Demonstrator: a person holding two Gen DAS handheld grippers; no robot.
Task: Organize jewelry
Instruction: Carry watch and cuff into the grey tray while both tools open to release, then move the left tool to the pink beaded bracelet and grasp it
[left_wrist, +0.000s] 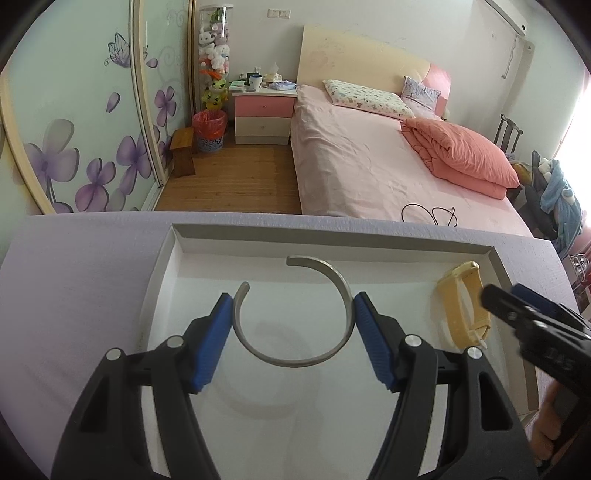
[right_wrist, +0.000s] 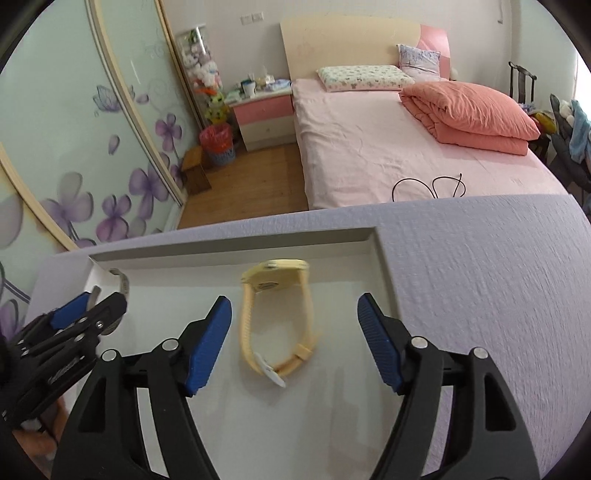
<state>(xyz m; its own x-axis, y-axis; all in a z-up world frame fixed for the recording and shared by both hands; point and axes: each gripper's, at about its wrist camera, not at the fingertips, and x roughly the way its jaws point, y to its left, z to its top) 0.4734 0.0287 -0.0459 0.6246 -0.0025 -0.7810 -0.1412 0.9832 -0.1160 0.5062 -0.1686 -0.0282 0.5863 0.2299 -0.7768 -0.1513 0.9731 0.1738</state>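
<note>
A silver open bangle (left_wrist: 295, 363) hangs just over the floor of a white tray (left_wrist: 332, 240) and casts a shadow there. My left gripper (left_wrist: 294, 299) is shut on it, one blue pad pressing each side of the ring. A yellow watch (right_wrist: 273, 275), its strap buckled into a loop, lies in the tray's right part. My right gripper (right_wrist: 294, 306) is open around the watch, with a gap between each pad and the strap. The left wrist view shows the watch (left_wrist: 461, 310) beside the right gripper (left_wrist: 506, 295). The right wrist view shows the left gripper (right_wrist: 92, 306) with the bangle (right_wrist: 123, 282).
The tray (right_wrist: 236, 245) sits on a table under a lavender cloth (right_wrist: 480, 295). Beyond the table's far edge are a wooden floor and a pink bed (left_wrist: 369, 166). A person's hand (left_wrist: 546, 424) shows at the lower right of the left wrist view.
</note>
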